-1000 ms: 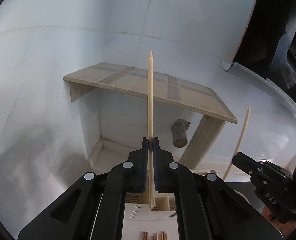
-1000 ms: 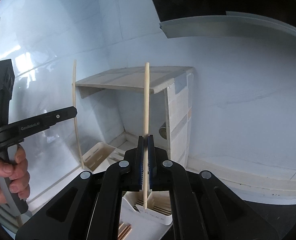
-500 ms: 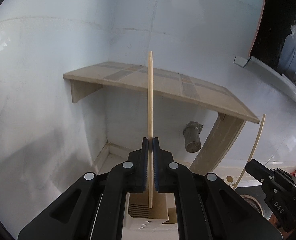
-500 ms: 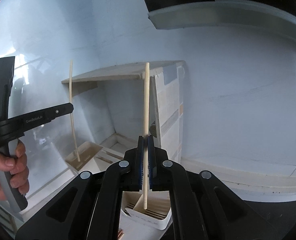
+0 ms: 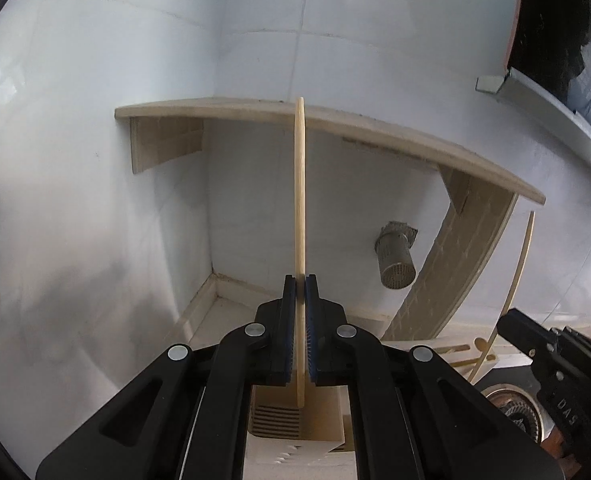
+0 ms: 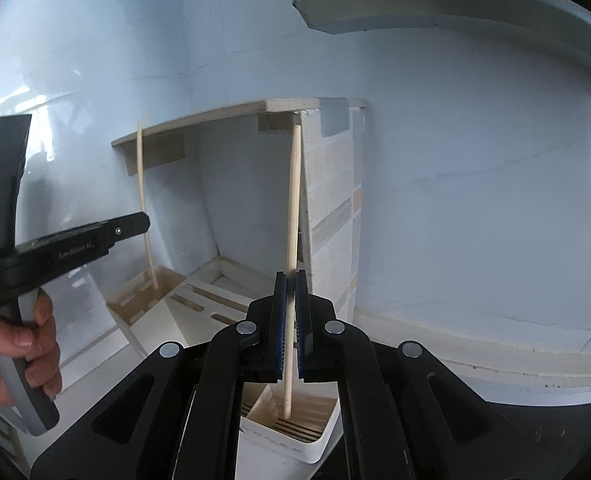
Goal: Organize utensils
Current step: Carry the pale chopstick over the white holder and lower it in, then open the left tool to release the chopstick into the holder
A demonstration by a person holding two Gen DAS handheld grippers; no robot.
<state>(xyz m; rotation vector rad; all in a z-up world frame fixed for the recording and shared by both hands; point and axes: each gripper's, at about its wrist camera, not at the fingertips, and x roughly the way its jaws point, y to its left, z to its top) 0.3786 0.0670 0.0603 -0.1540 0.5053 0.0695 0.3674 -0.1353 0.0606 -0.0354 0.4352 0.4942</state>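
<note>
Left wrist view: the left gripper (image 5: 300, 280) is seen clamped narrow on a chopstick (image 5: 300, 208), which is held upright between the blue pads (image 5: 290, 320). Its lower end is seen inside a beige slotted compartment (image 5: 279, 420) of a utensil holder directly beneath the jaws. At the right edge of this view the right gripper (image 5: 513, 322) appears as a black tip, with a second chopstick (image 5: 521, 268) rising from it in a curve. Whether that tip is closed cannot be told from here. Behind, a wooden shelf (image 5: 375, 128) is fixed across a white tiled corner, and a grey metal cylinder (image 5: 395, 260) is mounted on the wall under it. A round metal drain (image 5: 507, 400) is partly shown at lower right; it is not shown by the other camera.

From the right wrist view, the right gripper (image 6: 291, 278) is shown pinched narrow on its own chopstick (image 6: 293, 208), whose lower tip is lowered into a white holder (image 6: 323, 440) with a slotted floor and a divider. The left gripper (image 6: 143, 222) is seen from the side at left, gripped by a hand (image 6: 15, 352), with its chopstick (image 6: 143, 200) reaching down into a beige compartment (image 6: 147, 292) of the holder against the wall. The shelf's side panel (image 6: 331, 200) is revealed here as patterned tiles.
</note>
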